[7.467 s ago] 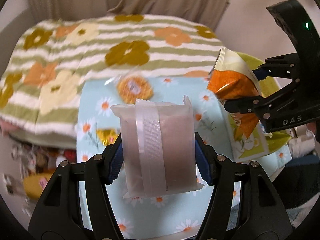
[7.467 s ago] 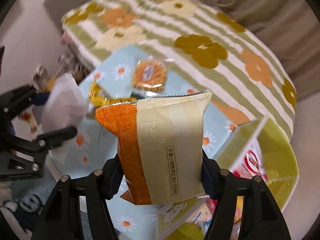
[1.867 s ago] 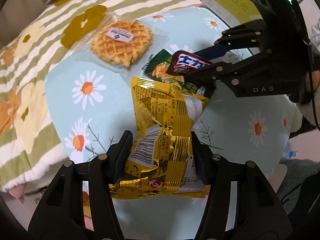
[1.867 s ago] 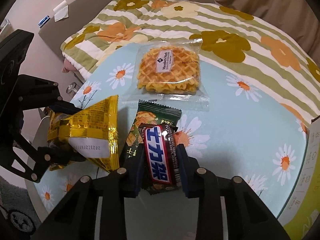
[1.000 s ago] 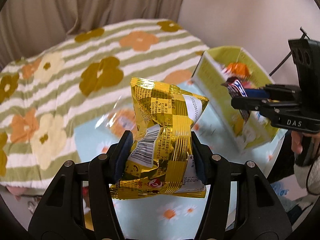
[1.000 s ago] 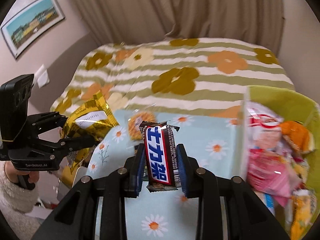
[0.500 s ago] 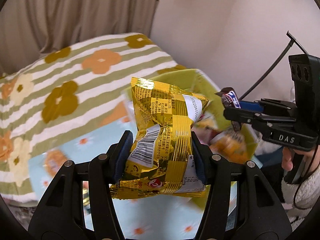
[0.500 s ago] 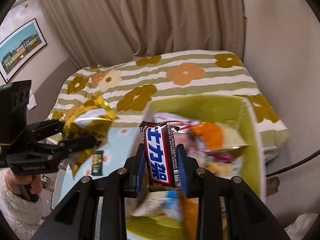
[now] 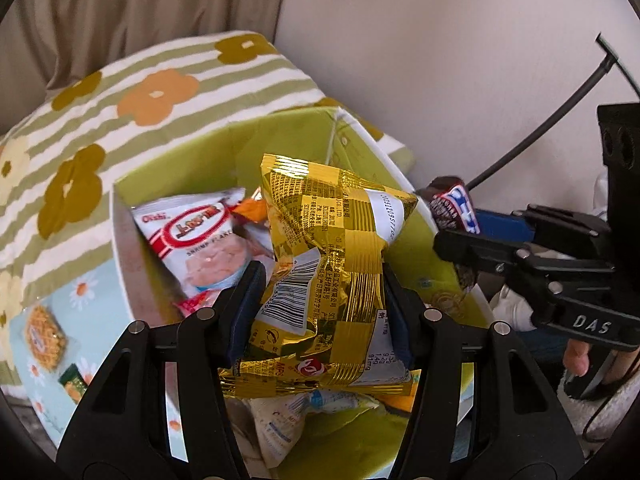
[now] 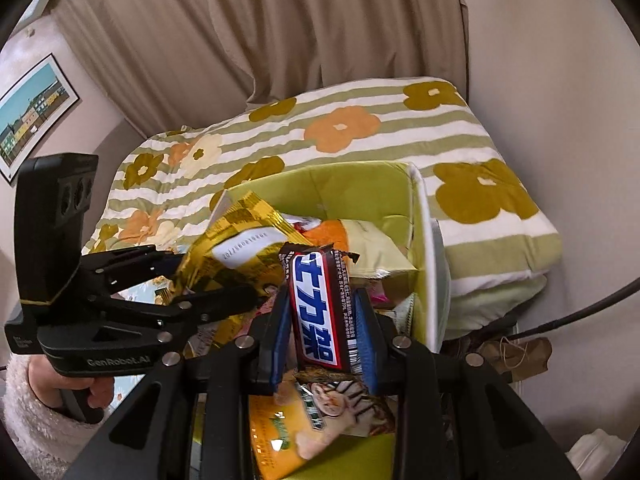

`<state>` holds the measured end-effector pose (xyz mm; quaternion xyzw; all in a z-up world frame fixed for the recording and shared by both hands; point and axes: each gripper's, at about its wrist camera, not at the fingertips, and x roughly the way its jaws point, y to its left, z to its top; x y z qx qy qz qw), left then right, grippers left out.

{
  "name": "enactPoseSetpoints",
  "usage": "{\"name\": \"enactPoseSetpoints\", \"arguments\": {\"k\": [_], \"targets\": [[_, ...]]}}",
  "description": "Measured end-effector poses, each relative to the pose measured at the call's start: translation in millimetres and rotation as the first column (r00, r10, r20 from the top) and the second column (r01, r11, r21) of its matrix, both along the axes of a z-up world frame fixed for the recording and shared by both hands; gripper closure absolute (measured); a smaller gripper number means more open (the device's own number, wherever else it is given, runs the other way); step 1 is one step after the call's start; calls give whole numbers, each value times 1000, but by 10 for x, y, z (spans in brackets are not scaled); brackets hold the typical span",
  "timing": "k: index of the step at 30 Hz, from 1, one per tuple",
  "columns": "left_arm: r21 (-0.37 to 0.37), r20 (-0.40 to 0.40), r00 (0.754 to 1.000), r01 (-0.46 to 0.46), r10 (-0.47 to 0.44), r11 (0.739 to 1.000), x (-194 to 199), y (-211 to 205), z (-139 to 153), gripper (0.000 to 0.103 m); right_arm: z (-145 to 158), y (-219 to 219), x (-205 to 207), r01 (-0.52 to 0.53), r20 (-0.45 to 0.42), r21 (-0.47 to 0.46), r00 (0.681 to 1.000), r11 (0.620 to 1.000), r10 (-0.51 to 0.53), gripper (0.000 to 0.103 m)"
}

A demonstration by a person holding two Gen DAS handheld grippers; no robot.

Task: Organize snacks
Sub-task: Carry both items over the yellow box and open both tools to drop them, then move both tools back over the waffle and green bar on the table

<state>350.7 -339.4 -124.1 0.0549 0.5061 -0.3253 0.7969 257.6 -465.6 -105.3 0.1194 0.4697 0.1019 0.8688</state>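
The left gripper [image 9: 320, 296] is clamping a crinkled gold snack packet [image 9: 332, 264] between its blue pads, and is holding it above the open top of the lime-green storage box [image 9: 280, 140]. The packet is hanging over the box's interior, clear of the contents beneath. The right gripper [image 10: 322, 320] is clenched on a dark chocolate bar [image 10: 320, 304] with a blue and white label, held upright, and it too is poised over the box, towards the box's white-edged right wall [image 10: 428, 264]. The two grippers are sitting just beside each other over the box; whether the packet and the bar are touching cannot be told.

Inside the box, a white and red shrimp-flake bag [image 9: 200, 240] is leaning against the left wall, an orange and cream bag [image 10: 360, 248] is lying towards the far side, and a pale packet [image 10: 332, 412] is lying directly under the chocolate bar.

Left of the box, on the daisy-print cloth [image 9: 92, 328], a wrapped waffle [image 9: 42, 338] and a small green packet [image 9: 74, 384] are lying apart from the box. Behind the box, a striped flower-pattern blanket [image 10: 360, 128] is covering the bed. A hand [image 10: 68, 388] in a fluffy white sleeve is gripping the left tool's handle.
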Motion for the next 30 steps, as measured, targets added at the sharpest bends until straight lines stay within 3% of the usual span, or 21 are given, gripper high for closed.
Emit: {"name": "enactPoseSetpoints", "arguments": {"k": [3,5,7,8,10,12,23,25,27,29,30], "targets": [[43,0,1000,-3,3,999,30,-64,-50,49,-11,-82,17,16,-4,10,1000,1000,-16,75],[63,-3,1000,-11,11,998,55,-66,-73,43,-10,-109,27,19,-4,19,1000,1000,-19,75],[79,3,1000,-16,16,997,59,-65,-77,21,-10,-121,34,17,-7,24,1000,1000,-17,75],[94,8,1000,-19,18,995,55,-50,-77,1,-14,-125,37,18,-8,29,1000,999,-18,75],[122,23,1000,-18,15,992,43,-18,-76,0,-34,-136,44,21,-12,39,1000,999,-20,75],[99,3,1000,-13,13,995,24,77,-73,0,-57,-126,35,24,-22,48,999,999,-23,75],[60,-2,989,-145,145,988,-121,578,-42,1,-266,-17,38,30,-97,33,995,999,-27,75],[60,2,989,-150,151,987,-141,607,-40,1,-278,8,29,35,-101,10,994,999,-34,67],[57,7,988,-156,156,986,-162,628,-26,1,-261,24,1,36,-83,0,996,999,-36,24],[52,11,987,-164,163,985,-193,645,1,1,-232,42,-35,28,-59,-8,998,1000,-29,3],[51,12,986,-166,166,985,-208,652,8,1,-215,52,-61,22,-45,-17,999,1000,-22,1]]}}
